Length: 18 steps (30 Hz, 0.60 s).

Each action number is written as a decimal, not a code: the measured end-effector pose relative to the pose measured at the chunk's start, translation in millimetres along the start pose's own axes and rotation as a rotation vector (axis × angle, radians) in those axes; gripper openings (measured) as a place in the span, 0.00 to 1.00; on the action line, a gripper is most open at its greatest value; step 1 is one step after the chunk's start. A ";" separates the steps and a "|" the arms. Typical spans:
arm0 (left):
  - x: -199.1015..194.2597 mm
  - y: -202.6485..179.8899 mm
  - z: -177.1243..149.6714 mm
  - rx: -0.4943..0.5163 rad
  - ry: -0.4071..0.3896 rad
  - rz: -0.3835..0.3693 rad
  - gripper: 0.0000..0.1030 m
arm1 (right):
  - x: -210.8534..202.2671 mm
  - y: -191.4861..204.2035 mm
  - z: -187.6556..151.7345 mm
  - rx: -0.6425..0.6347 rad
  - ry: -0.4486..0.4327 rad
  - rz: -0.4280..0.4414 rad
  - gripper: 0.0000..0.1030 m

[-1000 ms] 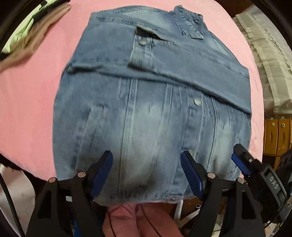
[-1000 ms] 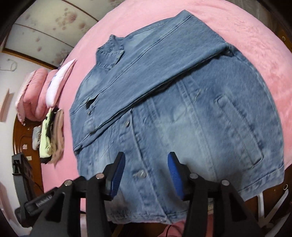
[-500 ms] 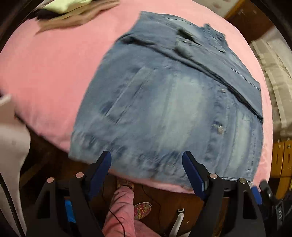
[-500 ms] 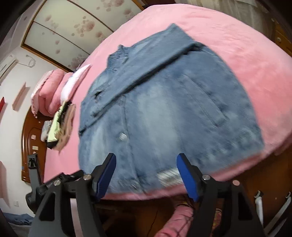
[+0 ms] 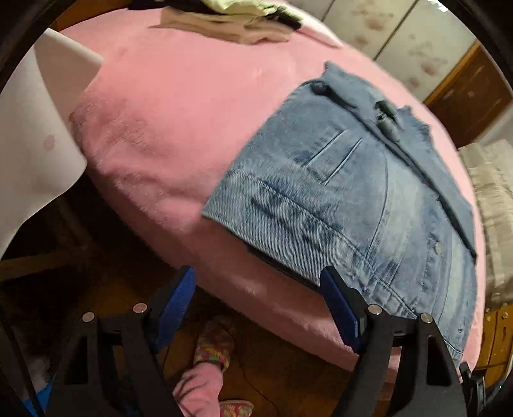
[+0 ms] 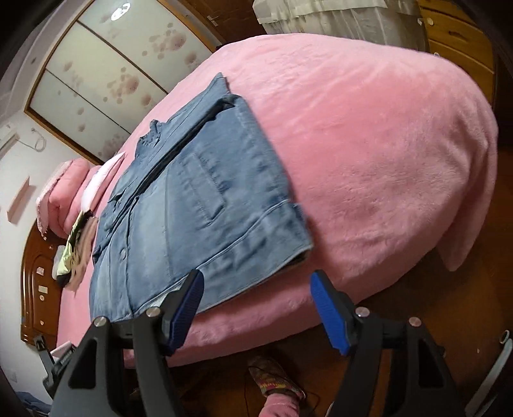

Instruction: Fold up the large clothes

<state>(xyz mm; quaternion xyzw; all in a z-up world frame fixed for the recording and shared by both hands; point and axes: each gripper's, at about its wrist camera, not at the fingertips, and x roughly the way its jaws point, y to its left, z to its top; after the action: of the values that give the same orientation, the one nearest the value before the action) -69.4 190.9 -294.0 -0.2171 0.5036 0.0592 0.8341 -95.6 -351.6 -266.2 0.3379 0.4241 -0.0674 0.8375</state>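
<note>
A blue denim jacket [image 5: 362,199] lies flat on the pink bed [image 5: 179,106], sleeves folded across its chest, hem at the bed's near edge. It also shows in the right wrist view [image 6: 192,205]. My left gripper [image 5: 259,304] is open and empty, just off the bed edge near the hem's left corner. My right gripper [image 6: 256,304] is open and empty, just off the bed edge near the hem's right corner. Neither touches the jacket.
A pile of folded clothes [image 5: 231,19] lies at the far side of the bed, also in the right wrist view [image 6: 75,250]. Pink pillows [image 6: 61,195] sit by the wooden headboard. The person's slippered feet [image 5: 214,346] stand on the wooden floor below. A white panel [image 5: 35,122] is at the left.
Both grippers have pulled back from over the jacket's hem to past the bed edge and swung apart, the left one leftward and the right one rightward. Both stayed open. The jacket has not moved.
</note>
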 end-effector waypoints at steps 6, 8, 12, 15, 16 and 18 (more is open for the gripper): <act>8.8 18.6 5.0 -0.059 -0.080 -0.042 0.76 | 19.7 -10.1 17.1 0.044 -0.039 0.044 0.67; 16.2 28.3 8.0 -0.116 -0.091 -0.075 0.76 | 25.1 -9.2 21.5 0.063 -0.044 0.043 0.67; 23.9 38.3 11.6 -0.174 -0.123 -0.106 0.76 | 30.6 -8.7 24.7 0.086 -0.059 0.039 0.66; 25.4 53.8 14.6 -0.242 -0.152 -0.155 0.76 | 29.5 -11.7 23.2 0.106 -0.067 0.013 0.50; 27.4 60.8 16.2 -0.275 -0.131 -0.210 0.74 | 27.4 -13.7 22.7 0.113 -0.065 0.003 0.41; 33.8 70.3 18.5 -0.334 -0.081 -0.338 0.64 | 22.8 -20.5 21.6 0.164 -0.065 0.027 0.37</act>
<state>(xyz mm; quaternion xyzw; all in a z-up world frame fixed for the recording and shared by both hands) -60.3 257.8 -337.2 -0.4306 0.4095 0.0097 0.8042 -75.1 -376.7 -285.0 0.4089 0.3852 -0.1014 0.8210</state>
